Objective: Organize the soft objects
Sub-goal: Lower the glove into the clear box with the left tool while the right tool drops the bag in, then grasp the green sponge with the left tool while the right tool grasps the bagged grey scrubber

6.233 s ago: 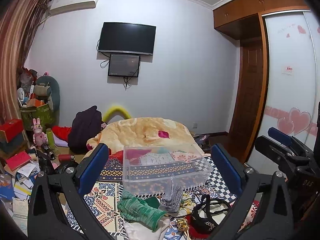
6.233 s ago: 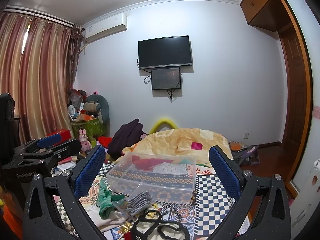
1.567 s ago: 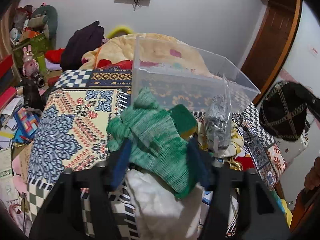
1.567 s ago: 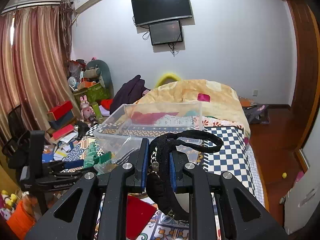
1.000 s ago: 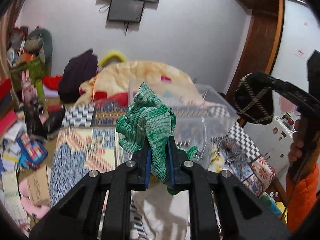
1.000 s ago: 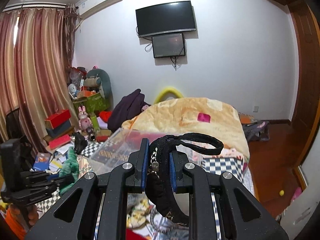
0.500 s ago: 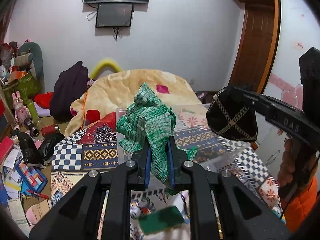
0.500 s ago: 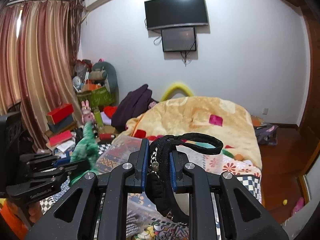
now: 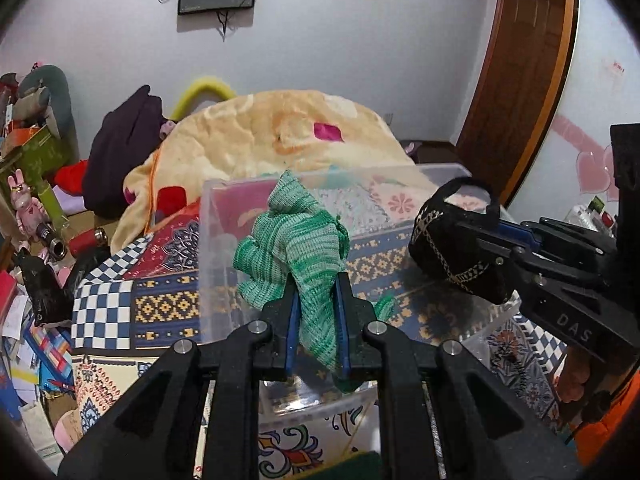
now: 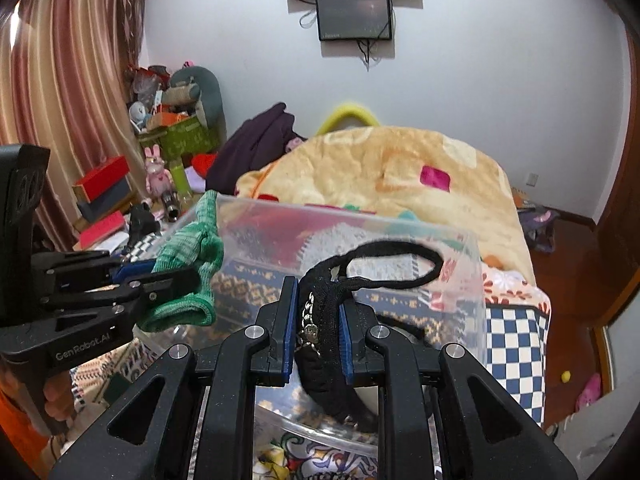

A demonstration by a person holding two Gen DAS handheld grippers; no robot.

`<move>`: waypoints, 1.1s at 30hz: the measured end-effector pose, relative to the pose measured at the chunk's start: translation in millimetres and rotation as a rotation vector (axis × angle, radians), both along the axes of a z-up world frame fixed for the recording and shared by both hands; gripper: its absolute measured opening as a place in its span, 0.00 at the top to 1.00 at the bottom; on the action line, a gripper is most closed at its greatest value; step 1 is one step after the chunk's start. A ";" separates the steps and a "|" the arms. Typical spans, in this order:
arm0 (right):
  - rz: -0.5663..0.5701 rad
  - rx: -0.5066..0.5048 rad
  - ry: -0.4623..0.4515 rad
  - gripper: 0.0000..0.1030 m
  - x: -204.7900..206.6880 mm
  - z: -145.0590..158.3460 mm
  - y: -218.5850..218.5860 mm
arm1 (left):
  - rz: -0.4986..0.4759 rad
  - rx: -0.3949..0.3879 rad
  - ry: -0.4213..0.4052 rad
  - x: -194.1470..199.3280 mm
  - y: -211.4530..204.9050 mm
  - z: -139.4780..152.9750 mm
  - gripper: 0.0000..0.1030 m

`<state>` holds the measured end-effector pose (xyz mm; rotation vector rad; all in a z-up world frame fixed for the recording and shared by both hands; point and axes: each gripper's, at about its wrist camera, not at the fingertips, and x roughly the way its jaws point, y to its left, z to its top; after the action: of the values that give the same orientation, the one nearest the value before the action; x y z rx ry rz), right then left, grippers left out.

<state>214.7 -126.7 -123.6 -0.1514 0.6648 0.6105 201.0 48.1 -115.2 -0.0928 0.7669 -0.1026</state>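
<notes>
Left gripper (image 9: 316,292) pinching green knit cloth (image 9: 292,248); right gripper (image 10: 318,300) pinching black strappy item (image 10: 332,304) — both poised over clear plastic bin (image 9: 440,170) on bed. 2 items lifted, none dropped in — release left; bin looks empty.

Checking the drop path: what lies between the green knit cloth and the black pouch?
Only the clear plastic box lies between the green knit cloth and black pouch, seen in the right wrist view.
</notes>
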 end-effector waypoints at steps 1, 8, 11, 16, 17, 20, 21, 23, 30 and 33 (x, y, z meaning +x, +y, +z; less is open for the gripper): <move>-0.001 -0.003 0.004 0.84 1.2 0.0 0.5 | -0.005 0.002 0.010 1.5 -1.6 -2.8 0.86; -0.012 -0.008 0.038 0.74 -2.6 -1.7 -8.6 | -0.023 0.047 0.013 -0.1 -11.4 -7.5 0.77; -0.015 -0.016 0.030 0.69 -7.0 -0.5 -12.5 | -0.025 0.054 0.002 -3.8 -10.0 -3.8 0.68; -0.016 -0.023 0.006 0.65 -19.3 6.7 -19.5 | -0.024 0.047 -0.033 -18.5 -9.5 10.7 0.65; -0.020 -0.024 -0.001 0.65 -20.2 8.0 -20.5 | -0.024 0.047 -0.043 -22.1 -9.6 13.8 0.62; -0.013 -0.005 -0.014 0.61 -29.6 14.8 -25.3 | -0.020 0.057 -0.079 -36.0 -8.7 23.0 0.52; -0.012 0.001 -0.019 0.59 -33.0 16.8 -26.1 | -0.018 0.060 -0.091 -41.1 -8.9 25.6 0.51; -0.009 0.016 -0.039 0.47 -42.2 21.2 -27.8 | -0.016 0.065 -0.109 -51.8 -9.0 30.0 0.46; 0.008 0.058 -0.123 0.09 -75.9 28.2 -19.2 | 0.010 0.040 -0.140 -86.7 0.6 33.0 0.27; 0.026 0.071 -0.097 0.07 -80.2 22.5 -9.5 | 0.026 0.040 -0.131 -96.5 8.0 27.6 0.24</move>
<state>134.5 -136.2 -101.1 -0.1233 0.5476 0.6467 104.5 56.1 -87.6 -0.0578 0.6360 -0.0678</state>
